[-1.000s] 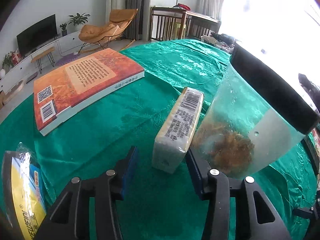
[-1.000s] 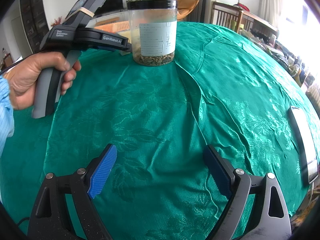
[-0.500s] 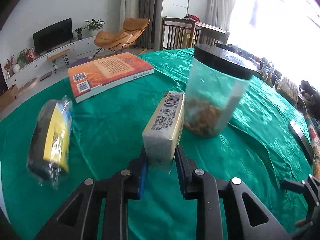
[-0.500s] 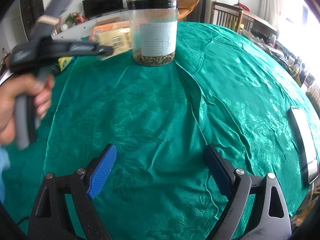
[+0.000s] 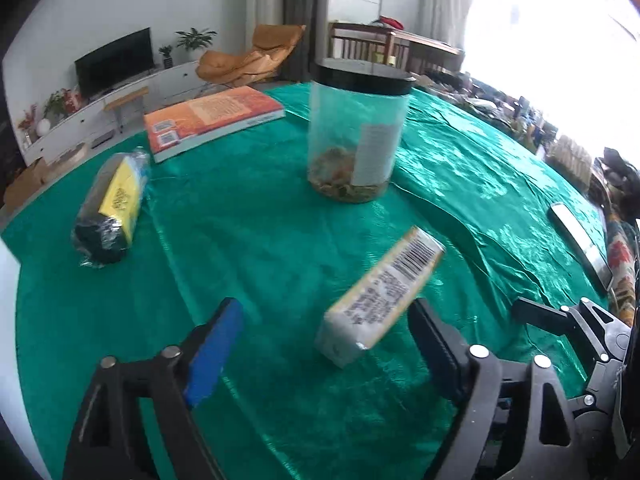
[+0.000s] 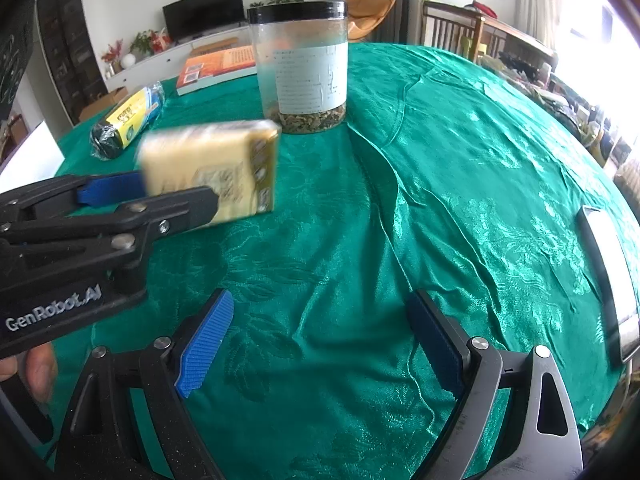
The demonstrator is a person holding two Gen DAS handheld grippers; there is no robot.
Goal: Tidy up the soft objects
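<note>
A pale yellow wrapped sponge block [image 5: 380, 296] with a barcode label sits tilted and blurred between the wide-open fingers of my left gripper [image 5: 324, 344], touching neither pad. In the right wrist view the same block [image 6: 216, 172] appears blurred just past the left gripper's fingertips [image 6: 200, 200]. A dark roll in a yellow-labelled wrapper [image 5: 112, 208] lies at the left on the green cloth. My right gripper [image 6: 316, 340] is open and empty over the cloth.
A clear jar with a black lid [image 5: 356, 136] stands mid-table, also seen in the right wrist view [image 6: 300, 68]. An orange book [image 5: 212, 120] lies behind it. A flat phone-like object [image 6: 608, 280] lies near the right table edge.
My left gripper carried the sponge block away from the jar toward the near side, then opened; the block is now loose and tilted between the fingers. The right gripper has not moved.
</note>
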